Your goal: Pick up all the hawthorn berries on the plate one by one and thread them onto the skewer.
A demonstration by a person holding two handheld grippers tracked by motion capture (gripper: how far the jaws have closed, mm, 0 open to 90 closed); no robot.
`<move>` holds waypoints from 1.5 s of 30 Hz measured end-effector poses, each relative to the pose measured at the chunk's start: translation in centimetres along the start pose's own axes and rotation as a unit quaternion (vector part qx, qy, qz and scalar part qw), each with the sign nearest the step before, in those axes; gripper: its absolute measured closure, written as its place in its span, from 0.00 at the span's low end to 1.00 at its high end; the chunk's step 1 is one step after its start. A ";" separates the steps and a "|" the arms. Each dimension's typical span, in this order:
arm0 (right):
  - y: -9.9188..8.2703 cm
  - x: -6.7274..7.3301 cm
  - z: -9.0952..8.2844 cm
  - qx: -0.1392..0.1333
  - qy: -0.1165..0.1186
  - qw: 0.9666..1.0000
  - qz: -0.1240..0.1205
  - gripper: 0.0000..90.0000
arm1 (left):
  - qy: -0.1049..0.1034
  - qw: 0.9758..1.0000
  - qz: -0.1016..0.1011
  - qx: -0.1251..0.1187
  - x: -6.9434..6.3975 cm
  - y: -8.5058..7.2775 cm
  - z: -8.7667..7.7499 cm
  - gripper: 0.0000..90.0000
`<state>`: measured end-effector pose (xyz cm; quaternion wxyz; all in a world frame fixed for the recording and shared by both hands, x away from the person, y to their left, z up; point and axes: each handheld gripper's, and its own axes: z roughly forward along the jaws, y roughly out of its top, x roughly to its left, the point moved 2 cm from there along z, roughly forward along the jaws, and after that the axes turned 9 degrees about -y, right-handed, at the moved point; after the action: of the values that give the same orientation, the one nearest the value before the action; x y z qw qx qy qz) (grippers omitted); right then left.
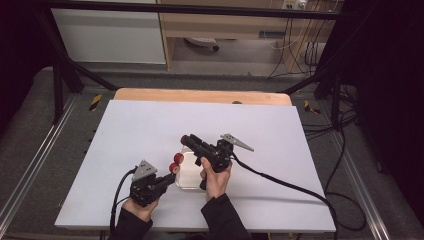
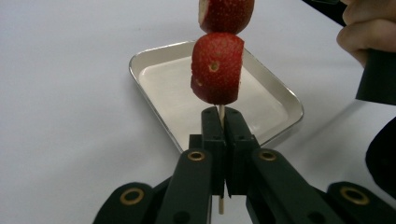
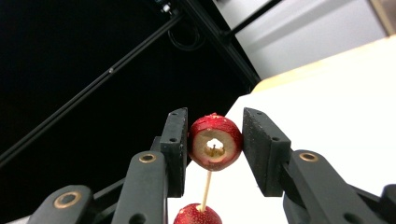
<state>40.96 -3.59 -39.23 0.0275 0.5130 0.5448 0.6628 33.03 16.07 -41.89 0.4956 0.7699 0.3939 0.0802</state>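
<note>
— Over the near edge of the steel tray [image 2: 154, 60], what is the left gripper [image 2: 220, 122] doing?

— Its jaws are closed tight on the bare lower end of a thin wooden skewer [image 2: 222, 111], holding the stick upright. Two red fruit pieces sit on it: the lower strawberry [image 2: 217, 70] just above the jaw tips, and the upper strawberry [image 2: 225, 14] directly over that.

— And the right gripper [image 3: 214, 144]?

— It comes in from the other side. In the right gripper view its jaws stand partly open around the upper strawberry [image 3: 215, 142]. The left pad looks to be touching the fruit; on the right a sliver of gap shows, so I judge it bracketing the piece, not squeezing yet. The skewer [image 3: 205, 186] runs down from it to the lower strawberry [image 3: 195, 213].

— How does this look from above?

— From the high view, both hands meet at the tray [image 1: 192, 185], which lies on the white board. The left gripper [image 1: 170, 176] points toward the red pieces at the tray's left edge; the right gripper [image 1: 192, 142] reaches over the tray from the far side.

— How far along would you say things are?

— Early. The tray looks empty and both pieces are on the stick. If the aim is stripping fruit into the tray, the top piece is lined up and everything else remains. Whether it is coming off or going on, I cannot tell.
</note>
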 end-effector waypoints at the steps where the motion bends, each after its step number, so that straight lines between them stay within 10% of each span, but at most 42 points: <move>1: 0.0 0.0 0.0 0.002 -0.003 1.000 -0.001 0.69 | 0.002 1.000 0.002 0.000 -0.1 0.0 0.0 0.98; 10: -0.5 0.1 0.1 0.002 -0.006 0.999 0.046 0.69 | -0.011 1.000 -0.025 -0.014 0.0 0.0 0.1 0.98; 28: -2.3 0.6 -0.3 -0.011 -0.008 0.999 0.029 0.70 | -0.026 0.998 -0.054 -0.016 -0.2 0.0 0.3 0.98; 35: -1.9 0.9 -0.6 -0.010 -0.011 1.000 0.001 0.69 | -0.025 0.998 -0.042 -0.026 0.0 -0.2 0.4 0.98; 40: -1.1 0.9 -1.1 0.018 -0.025 0.998 -0.051 0.45 | -0.023 0.999 -0.045 -0.016 0.4 -0.4 0.6 0.98; 45: -0.1 0.0 -1.7 0.079 -0.058 0.985 -0.145 0.22 | -0.017 0.999 -0.033 -0.010 0.5 -0.4 0.6 0.98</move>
<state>39.71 -4.69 -39.07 0.1141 0.4671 0.6617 0.5753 33.51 16.08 -42.70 0.5127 0.7524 0.4100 0.0544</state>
